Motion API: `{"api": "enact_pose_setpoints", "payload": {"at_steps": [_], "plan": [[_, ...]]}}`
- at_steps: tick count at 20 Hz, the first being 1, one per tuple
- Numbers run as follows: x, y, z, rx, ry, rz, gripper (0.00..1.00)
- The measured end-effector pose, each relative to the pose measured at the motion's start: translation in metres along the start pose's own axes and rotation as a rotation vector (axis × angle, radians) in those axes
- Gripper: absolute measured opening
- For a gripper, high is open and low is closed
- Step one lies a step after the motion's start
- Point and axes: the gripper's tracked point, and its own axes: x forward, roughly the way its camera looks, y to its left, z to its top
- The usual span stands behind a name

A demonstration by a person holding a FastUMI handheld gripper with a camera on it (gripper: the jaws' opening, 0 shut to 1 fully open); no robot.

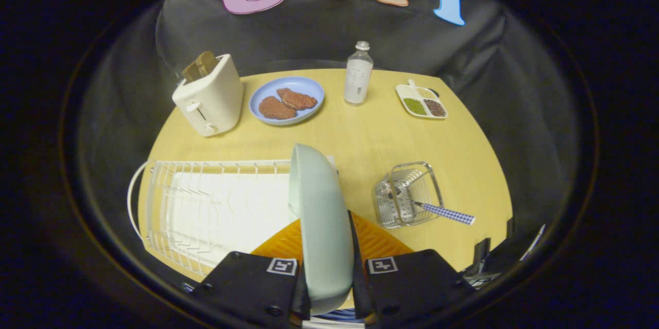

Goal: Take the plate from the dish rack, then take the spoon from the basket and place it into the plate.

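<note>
Gripping the pale green plate on edge, the jaws stand narrow, one finger pressed to each face near the rim closest to the camera, so the plate rises upright between them and reaches forward over the near end of the white dish rack. Whether it is already clear of the rack wires I cannot tell; its far rim sits by the rack's right-hand edge, above an orange ridged mat on the bench.

It looks like a rigid, smooth-glazed or melamine piece: stiff, moderately light, and likely slippery under a pinch this close to one rim. Held by the edge, its weight hangs ahead of the fingers, so it will probably want to pivot or slide if swung quickly; a deeper bite past the rim lip would be steadier, and it should be laid flat gently in case it chips.

The spoon lies slanted in the wire basket just right of the plate, bowl down inside, chequered handle poking out over the rim. That handle is the obvious hold: thin, stiff, very light, best pinched across its flat sides near the free end
</note>
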Motion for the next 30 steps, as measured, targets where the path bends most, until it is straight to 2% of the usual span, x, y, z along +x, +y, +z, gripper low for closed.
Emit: {"api": "enact_pose_setpoints", "payload": {"at_steps": [3, 6, 9, 11, 14, 17, 19, 21, 23, 25, 28, 30], "plan": [[-0.006, -0.001, 0.001, 0.018, -0.025, -0.030, 0.33], [-0.016, 0.000, 0.005, -0.023, -0.040, -0.066, 0.31], [-0.028, -0.007, 0.022, -0.084, -0.078, -0.138, 0.31], [-0.043, -0.001, 0.034, -0.068, -0.105, -0.125, 0.31], [-0.062, 0.007, 0.044, 0.063, -0.126, -0.011, 0.31], [-0.092, 0.008, 0.042, 0.252, -0.134, 0.169, 0.31], [-0.116, -0.008, 0.036, 0.395, -0.157, 0.282, 0.31], [-0.136, -0.041, 0.027, 0.512, -0.220, 0.348, 0.31], [-0.147, -0.083, 0.012, 0.612, -0.306, 0.372, 0.31], [-0.144, -0.129, -0.029, 0.718, -0.345, 0.352, 0.31], [-0.111, -0.176, -0.100, 0.882, -0.293, 0.321, 0.31], [-0.084, -0.191, -0.131, 0.983, -0.262, 0.327, 0.31]]}}
